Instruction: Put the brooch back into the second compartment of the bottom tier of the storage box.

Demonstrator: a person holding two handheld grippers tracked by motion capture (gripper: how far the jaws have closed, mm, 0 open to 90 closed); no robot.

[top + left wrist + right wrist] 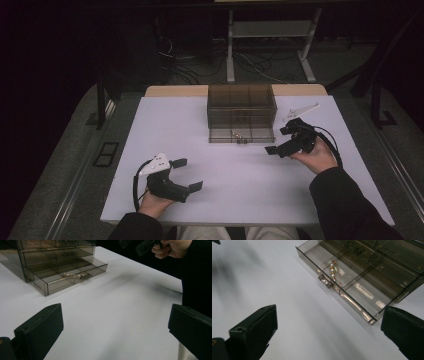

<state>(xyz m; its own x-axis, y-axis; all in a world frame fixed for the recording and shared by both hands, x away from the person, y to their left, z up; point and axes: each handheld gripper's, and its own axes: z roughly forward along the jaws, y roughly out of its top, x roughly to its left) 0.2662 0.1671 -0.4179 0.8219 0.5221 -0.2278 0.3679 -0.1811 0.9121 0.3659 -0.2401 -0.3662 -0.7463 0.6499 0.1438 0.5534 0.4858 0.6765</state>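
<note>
Closing the open bottom drawer looks like the step in hand, so bring your right gripper, jaws spread and empty, squarely to the drawer's front and push near the small knob so it slides straight. Keep your left gripper, also spread and holding nothing, ready to steady the drawer box at the far middle of the table. The smoky clear drawer is divided into compartments; a beaded bracelet lies in the middle one.

No readable text, label or number appears anywhere.
</note>
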